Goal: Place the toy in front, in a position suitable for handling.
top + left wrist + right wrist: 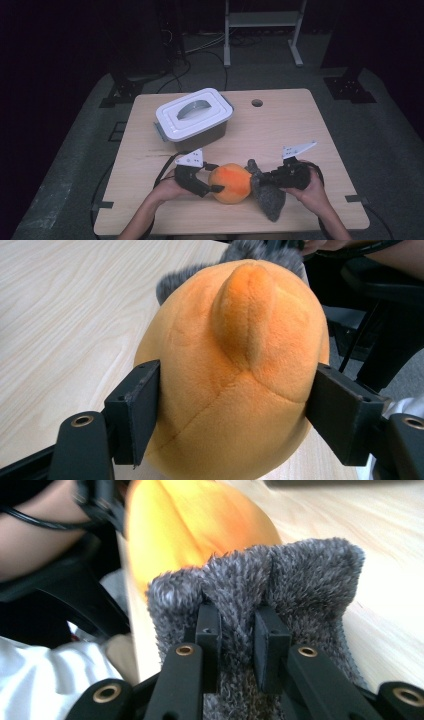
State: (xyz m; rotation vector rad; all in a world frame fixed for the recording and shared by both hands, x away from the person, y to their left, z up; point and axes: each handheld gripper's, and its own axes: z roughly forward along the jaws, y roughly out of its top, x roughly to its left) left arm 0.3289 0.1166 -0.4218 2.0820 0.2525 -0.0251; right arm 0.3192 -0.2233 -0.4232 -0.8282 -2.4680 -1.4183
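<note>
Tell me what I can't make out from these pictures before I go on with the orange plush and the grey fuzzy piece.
- Inside of the white lidded plastic box: high view, hidden by its closed lid.
- Underside of the round orange plush toy: left gripper view, cut off by the bottom edge.
- Whether the left gripper presses or merely touches it: contact shaded.
- Grey fuzzy fabric piece, lower part: right gripper view, covered by the right gripper.
</note>
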